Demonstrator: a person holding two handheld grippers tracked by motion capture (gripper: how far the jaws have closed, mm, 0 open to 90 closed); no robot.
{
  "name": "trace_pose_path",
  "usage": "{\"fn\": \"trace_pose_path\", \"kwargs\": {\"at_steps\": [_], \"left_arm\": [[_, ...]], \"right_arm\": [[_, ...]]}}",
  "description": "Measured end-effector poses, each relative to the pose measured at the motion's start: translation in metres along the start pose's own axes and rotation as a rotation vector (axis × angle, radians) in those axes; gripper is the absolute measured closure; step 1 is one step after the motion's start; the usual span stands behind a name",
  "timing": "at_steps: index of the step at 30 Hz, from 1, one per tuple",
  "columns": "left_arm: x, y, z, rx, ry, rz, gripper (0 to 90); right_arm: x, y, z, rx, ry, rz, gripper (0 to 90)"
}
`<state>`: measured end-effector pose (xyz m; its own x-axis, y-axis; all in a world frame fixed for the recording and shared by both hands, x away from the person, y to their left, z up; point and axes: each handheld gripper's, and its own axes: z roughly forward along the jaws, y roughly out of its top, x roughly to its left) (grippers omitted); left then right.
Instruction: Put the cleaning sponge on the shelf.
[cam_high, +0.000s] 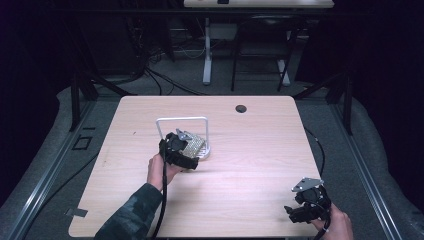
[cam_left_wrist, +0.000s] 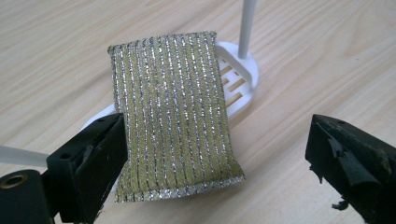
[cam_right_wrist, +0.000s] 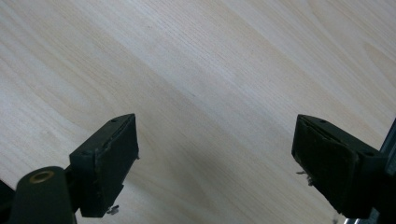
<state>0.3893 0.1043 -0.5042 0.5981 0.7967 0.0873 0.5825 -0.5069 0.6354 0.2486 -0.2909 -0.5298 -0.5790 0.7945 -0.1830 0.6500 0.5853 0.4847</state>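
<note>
A yellow-green scrub sponge (cam_left_wrist: 173, 112) with silver threads lies flat on a white slotted dish (cam_left_wrist: 238, 79), and its near end hangs over the dish's rim. From the dish rises a white wire frame (cam_high: 182, 120). My left gripper (cam_left_wrist: 215, 140) hovers over the sponge (cam_high: 195, 144) with its jaws wide apart. The left jaw stands beside the sponge's near-left edge and the right jaw is well clear of it. Above bare wood at the table's front right corner, my right gripper (cam_high: 300, 210) is open (cam_right_wrist: 215, 144) with nothing between its jaws.
The pale wooden table (cam_high: 250, 165) has a dark round hole (cam_high: 241, 108) near its far edge. Beyond it stands another desk (cam_high: 257, 4) with cables on the floor. A metal rail (cam_right_wrist: 390, 140) runs past the table's right edge.
</note>
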Motion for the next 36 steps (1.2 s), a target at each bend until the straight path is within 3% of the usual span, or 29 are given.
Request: {"fn": "trace_pose_path", "kwargs": {"at_steps": [4, 13, 17, 27, 36], "left_arm": [[-0.007, -0.002, -0.010, -0.016, 0.011, 0.038, 5.8], [-0.022, -0.010, -0.034, -0.048, -0.017, 0.075, 5.3], [-0.026, -0.018, -0.046, -0.076, -0.036, 0.072, 5.5], [-0.026, -0.041, -0.067, -0.077, -0.050, 0.076, 5.1], [-0.021, -0.068, -0.079, -0.080, -0.028, 0.047, 5.7]], "right_arm": [[0.001, 0.000, 0.000, 0.002, 0.002, 0.001, 13.9], [0.002, 0.001, 0.001, 0.006, -0.002, -0.009, 13.9], [0.002, 0.001, 0.002, 0.009, 0.000, -0.005, 13.9], [0.003, 0.002, 0.002, 0.012, -0.002, -0.008, 13.9], [0.003, 0.003, 0.005, 0.018, -0.004, -0.019, 13.9]]}}
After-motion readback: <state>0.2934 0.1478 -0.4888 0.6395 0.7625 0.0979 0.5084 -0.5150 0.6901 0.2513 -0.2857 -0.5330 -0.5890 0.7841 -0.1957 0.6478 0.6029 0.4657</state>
